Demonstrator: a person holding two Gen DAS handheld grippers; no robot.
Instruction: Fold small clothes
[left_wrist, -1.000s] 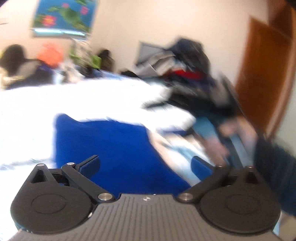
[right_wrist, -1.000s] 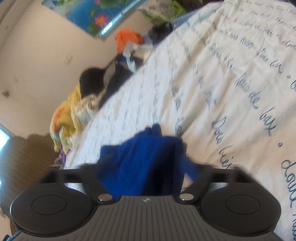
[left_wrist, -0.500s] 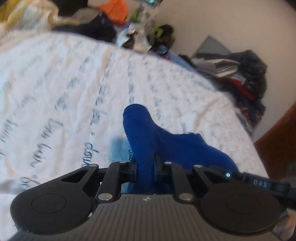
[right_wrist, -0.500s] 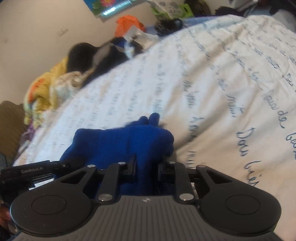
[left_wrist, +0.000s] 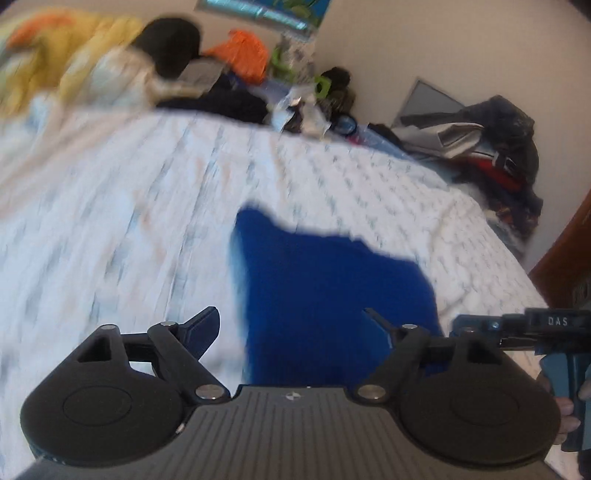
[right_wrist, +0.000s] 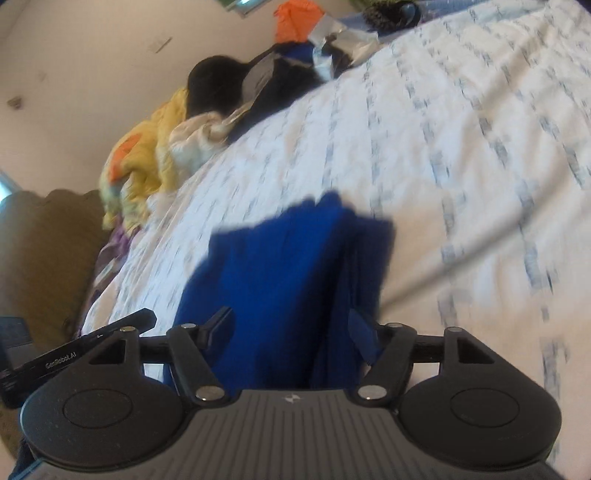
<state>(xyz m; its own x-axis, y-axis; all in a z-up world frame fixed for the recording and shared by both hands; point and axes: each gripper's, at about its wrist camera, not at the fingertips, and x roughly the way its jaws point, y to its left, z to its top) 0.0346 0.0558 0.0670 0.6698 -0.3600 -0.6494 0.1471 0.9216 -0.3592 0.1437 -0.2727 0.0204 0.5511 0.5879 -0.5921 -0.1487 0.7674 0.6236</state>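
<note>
The blue garment (left_wrist: 332, 291) lies flat on the bed (left_wrist: 147, 221), running lengthwise away from both tongs. Left tongs (left_wrist: 295, 328) and right tongs (right_wrist: 291, 328) have just been opening and stand spread at its near edge, pinching nothing, equally near.

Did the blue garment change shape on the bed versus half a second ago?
Yes. The blue garment now lies spread flatter on the white printed bedsheet; earlier it stood bunched between closed jaws, which have just been opening.
</note>
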